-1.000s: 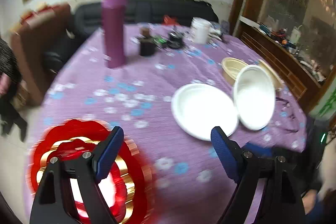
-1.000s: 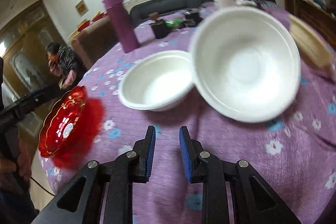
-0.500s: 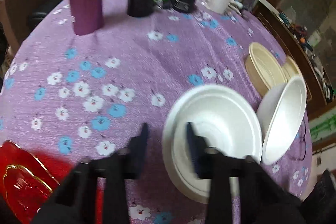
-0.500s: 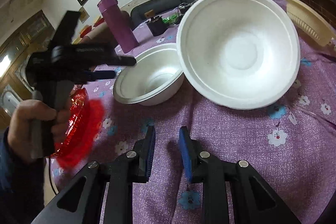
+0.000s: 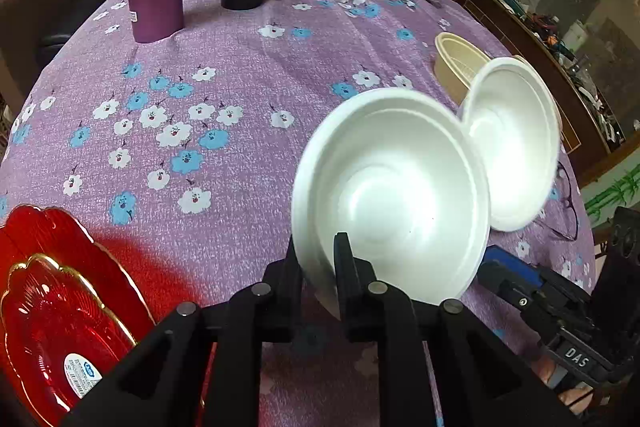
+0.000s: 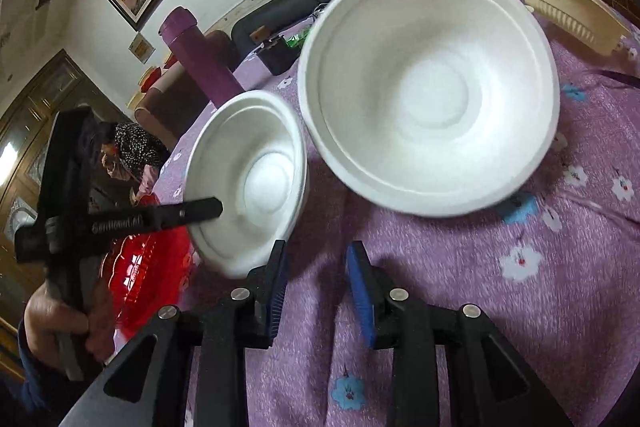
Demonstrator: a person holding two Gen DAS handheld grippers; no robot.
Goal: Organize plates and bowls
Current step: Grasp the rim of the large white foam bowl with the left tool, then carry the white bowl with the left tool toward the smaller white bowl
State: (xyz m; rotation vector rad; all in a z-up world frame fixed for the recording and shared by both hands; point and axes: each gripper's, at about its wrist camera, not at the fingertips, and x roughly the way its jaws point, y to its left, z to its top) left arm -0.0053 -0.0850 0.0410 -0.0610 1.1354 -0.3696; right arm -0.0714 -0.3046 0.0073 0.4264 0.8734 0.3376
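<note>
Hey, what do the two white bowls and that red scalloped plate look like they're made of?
White bowl in the left gripper: the white bowl looks like foam, matte with a thick soft rim. The second white bowl looks the same. The red scalloped plate is probably glossy translucent plastic, possibly glass, with gold trim and a sticker.

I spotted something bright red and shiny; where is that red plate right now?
In the left wrist view, the red gold-trimmed plate lies at the purple tablecloth's lower-left edge, left of the left gripper and the white foam bowl it grips.
</note>
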